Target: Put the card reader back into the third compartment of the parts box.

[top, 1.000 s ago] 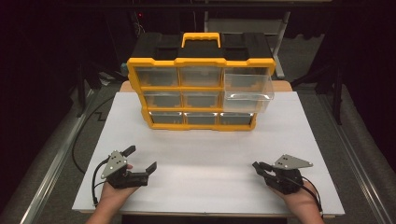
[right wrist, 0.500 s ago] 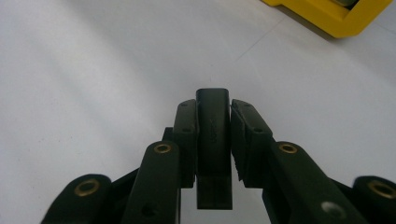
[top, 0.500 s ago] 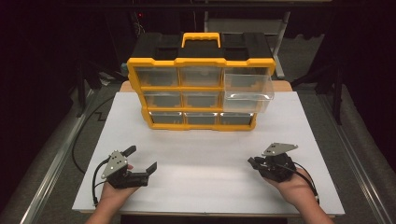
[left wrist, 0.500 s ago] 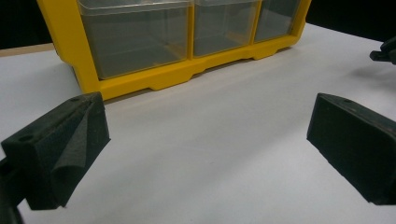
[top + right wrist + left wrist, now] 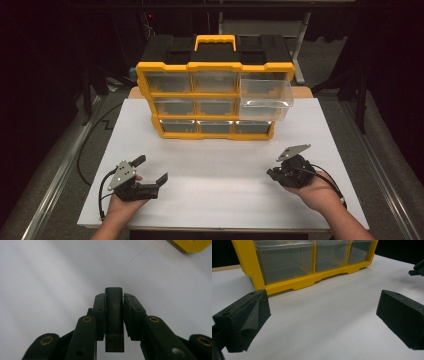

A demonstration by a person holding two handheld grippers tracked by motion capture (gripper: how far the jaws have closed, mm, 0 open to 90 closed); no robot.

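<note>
Right gripper clamped on a small flat black rectangular block above the white table, left gripper jaws wide apart and empty, yellow plastic drawer organizer behind with one clear drawer pulled out

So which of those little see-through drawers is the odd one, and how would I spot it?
Start at the yellow cabinet with the handle at the far side of the white table. Look along its top row of clear drawers to the right-hand end. That drawer is the one pulled forward out of the frame, while its neighbours sit pushed in flush.
</note>
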